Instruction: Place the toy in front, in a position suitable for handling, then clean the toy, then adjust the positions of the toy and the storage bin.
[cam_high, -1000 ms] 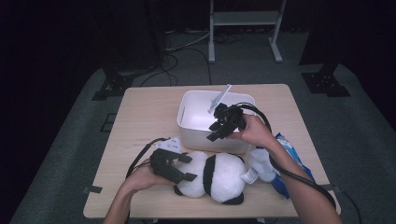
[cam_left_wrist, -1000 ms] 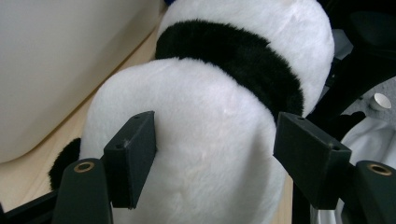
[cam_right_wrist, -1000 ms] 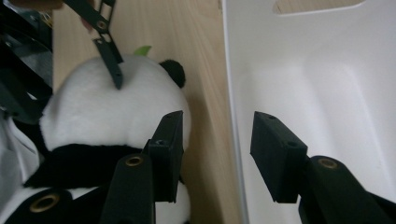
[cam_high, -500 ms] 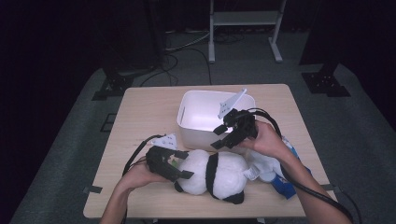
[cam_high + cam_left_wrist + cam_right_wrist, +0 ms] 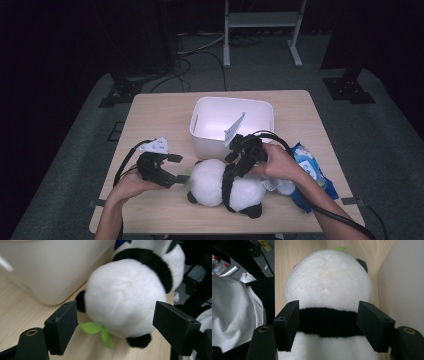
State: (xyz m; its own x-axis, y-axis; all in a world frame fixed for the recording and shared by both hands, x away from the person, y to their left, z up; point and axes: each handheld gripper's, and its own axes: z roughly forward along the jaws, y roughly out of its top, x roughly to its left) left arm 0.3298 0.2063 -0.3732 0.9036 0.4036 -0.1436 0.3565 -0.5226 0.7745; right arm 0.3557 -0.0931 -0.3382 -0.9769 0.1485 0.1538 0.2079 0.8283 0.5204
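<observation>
Both grippers have closed in on the plush panda (image 5: 222, 186) within the last second. A second ago the right gripper (image 5: 235, 167) was up over the white bin (image 5: 200, 137); it now sits low on the panda's black shoulder band. The left gripper (image 5: 179, 180) has slid in from the left edge of the table (image 5: 150, 115) toward the panda's head.

Jaws on both have just been opening. In the left gripper view they stand spread either side of the head, not touching the fur; released. In the right gripper view they flank the black band with the body between them; the pads look level with the fur, but no squeeze shows, so I read it as released.

Panda lies on its side on the table, just in front of the bin, green leaf (image 5: 96, 330) at its head. Blue packet (image 5: 310, 172) lies beyond the right hand.

Judgement: set-up for a two-handed lift; grasp not yet made.
</observation>
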